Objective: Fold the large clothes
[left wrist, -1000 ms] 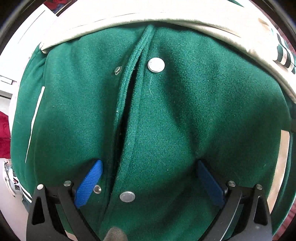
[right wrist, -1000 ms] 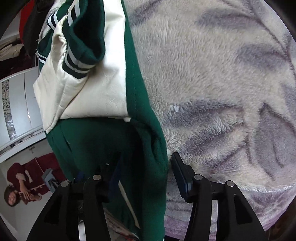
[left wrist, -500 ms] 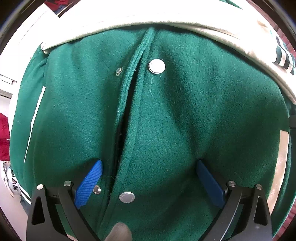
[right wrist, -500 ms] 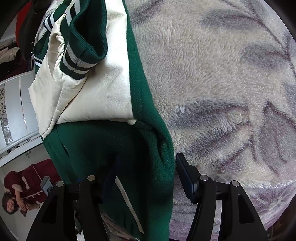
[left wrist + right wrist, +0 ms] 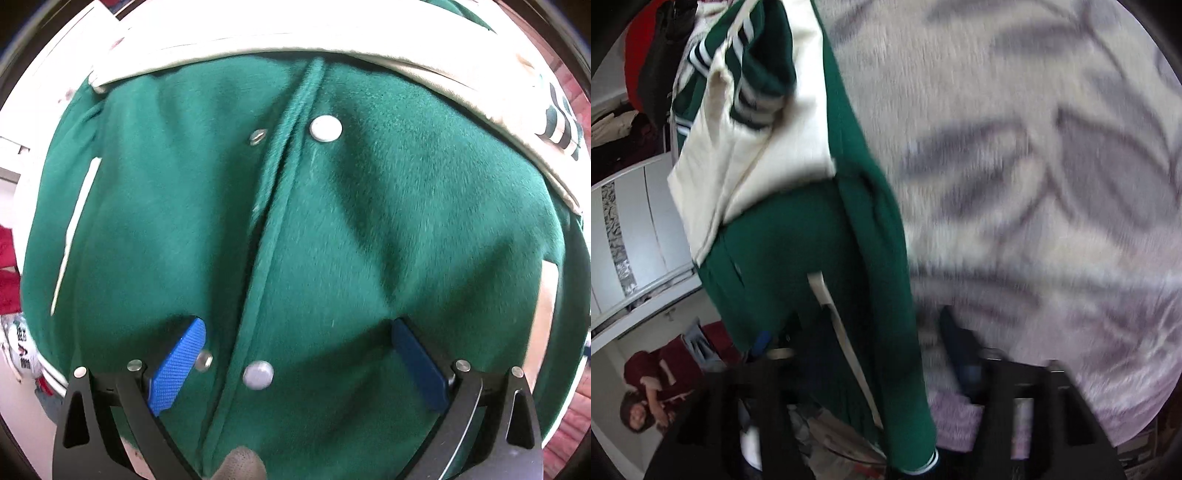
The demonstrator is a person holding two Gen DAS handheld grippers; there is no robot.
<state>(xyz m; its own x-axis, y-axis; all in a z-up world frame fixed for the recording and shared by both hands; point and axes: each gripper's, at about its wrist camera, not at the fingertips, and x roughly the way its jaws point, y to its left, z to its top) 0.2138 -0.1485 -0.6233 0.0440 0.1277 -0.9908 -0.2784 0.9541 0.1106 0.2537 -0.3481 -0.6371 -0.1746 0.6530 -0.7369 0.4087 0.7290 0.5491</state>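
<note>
From my right camera the biggest thing is the fleece blanket point(image 5: 1015, 177), pale with grey leaf shapes, and the green jacket point(image 5: 369, 236) lies along its left edge, partly hanging over the side. A cream sleeve point(image 5: 750, 147) with a green striped cuff is folded across the upper part of the jacket. My left camera looks straight down on the jacket front, where the placket runs up the middle with silver snaps point(image 5: 325, 128) on either side of it. My left gripper point(image 5: 299, 343) stands wide, its blue pads point(image 5: 177, 363) set down on the jacket cloth either side of the placket; they press nothing between them. My right gripper point(image 5: 857, 332) sits at the jacket's lower edge, and its jaws have just been opening; a fold of green cloth runs between them, but the picture is blurred and I see no pad pressing on it. Left of the jacket, beyond the blanket edge, stand pale cupboard doors point(image 5: 631, 236).
</note>
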